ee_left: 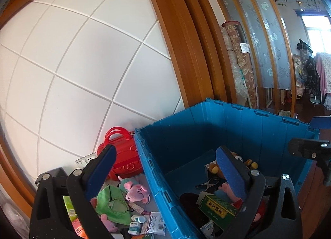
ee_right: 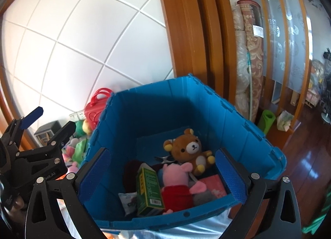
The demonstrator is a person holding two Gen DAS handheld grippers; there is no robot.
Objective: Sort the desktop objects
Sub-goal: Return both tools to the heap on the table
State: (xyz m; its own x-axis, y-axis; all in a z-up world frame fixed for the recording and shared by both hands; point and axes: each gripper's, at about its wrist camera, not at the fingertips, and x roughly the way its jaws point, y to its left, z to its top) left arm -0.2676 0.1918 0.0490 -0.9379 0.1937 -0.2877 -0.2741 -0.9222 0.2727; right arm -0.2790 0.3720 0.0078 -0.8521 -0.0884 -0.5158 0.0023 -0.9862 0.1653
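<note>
Over by the white panelled wall point(ee_left: 82, 57) a red handled case point(ee_left: 122, 156) stands just beside the blue crate's left side. In front of it, loose things lie scattered on the surface point(ee_left: 154, 203): a green cloth toy point(ee_left: 112, 203), a small plush pig with glasses point(ee_left: 137, 191), and a clutter of little medicine boxes and packets point(ee_left: 149, 223).

The left hand-held gripper point(ee_left: 165, 174) hangs over this spot with its fingers spread wide and nothing between them; one blue pad sits above the clutter, the other over the crate's interior.

The blue crate point(ee_right: 206, 102) stands open. Inside, a green box point(ee_right: 150, 189) stands tilted near the front wall, a white packet point(ee_right: 128, 199) touching its left side. Just right of the box lies a pink pig plush in a red dress point(ee_right: 175, 185), and behind it a brown bear plush point(ee_right: 189, 149) rests on its back. A pair of scissors point(ee_left: 208, 183) lies on the crate floor.

The right hand-held gripper point(ee_right: 164, 171) hovers over the crate's near edge, fingers likewise wide apart and empty.

To the right, rolled rugs point(ee_right: 248, 52) lean against the wooden partition.
</note>
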